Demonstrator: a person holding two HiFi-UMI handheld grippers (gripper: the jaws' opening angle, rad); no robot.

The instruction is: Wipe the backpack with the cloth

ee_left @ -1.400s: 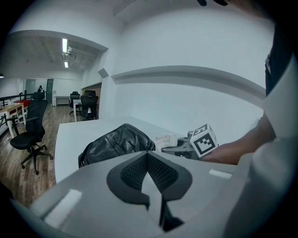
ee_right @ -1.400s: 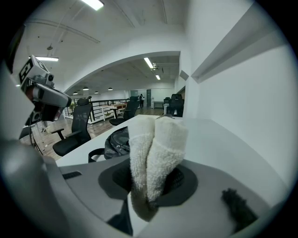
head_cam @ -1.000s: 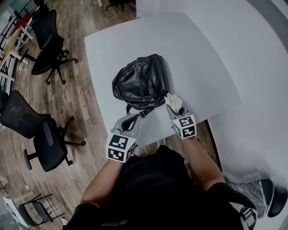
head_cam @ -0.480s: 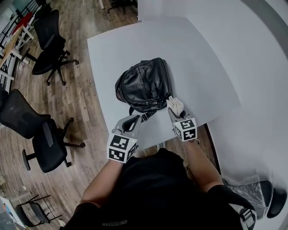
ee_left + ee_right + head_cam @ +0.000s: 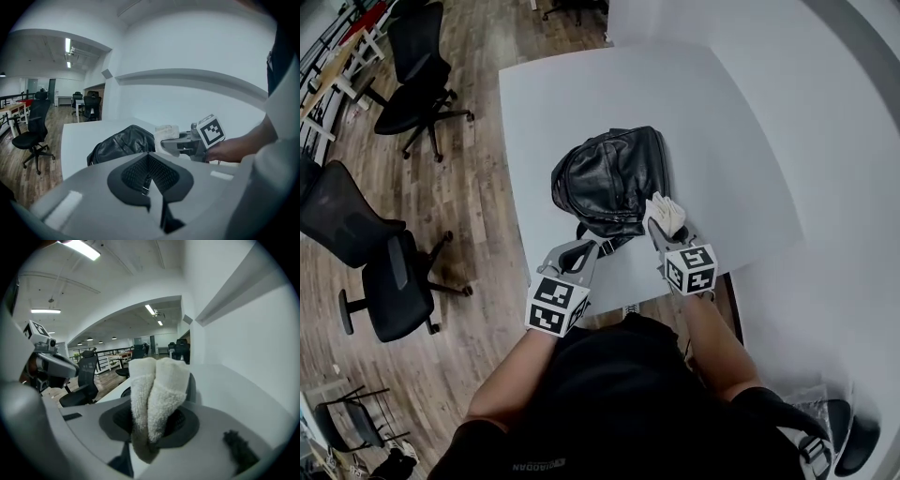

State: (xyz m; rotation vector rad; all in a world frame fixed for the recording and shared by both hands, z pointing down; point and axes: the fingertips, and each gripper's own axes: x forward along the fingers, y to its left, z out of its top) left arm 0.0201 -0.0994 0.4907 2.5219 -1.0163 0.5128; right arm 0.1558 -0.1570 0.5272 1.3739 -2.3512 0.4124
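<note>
Left tongs (image 5: 584, 249) sit nearest, at 11 o'clock from the body. Their jaws are together, pinching what looks like the backpack's strap (image 5: 605, 246), with a thin buckle between the pads in the left gripper view.

Right tongs (image 5: 660, 228) are at 1 o'clock, clamped on a folded white cloth (image 5: 666, 214) that sticks out past the tips.

The cloth sits at the 5 o'clock corner of the black backpack (image 5: 609, 178), touching or just beside it; I can't tell which.

Progress looks early: cloth in hand, bag steadied, cloth at the near edge only. The top, the far side and the 9 o'clock flank seem left to wipe.

The backpack lies flat near the close edge of the white table (image 5: 703, 103), dead ahead at 12. The rest of the tabletop is bare, so nothing blocks a stroke.

Only the strap under the left tongs crosses the near edge. Office chairs (image 5: 375, 267) stand on the floor at 9 to 10 o'clock, well apart.
</note>
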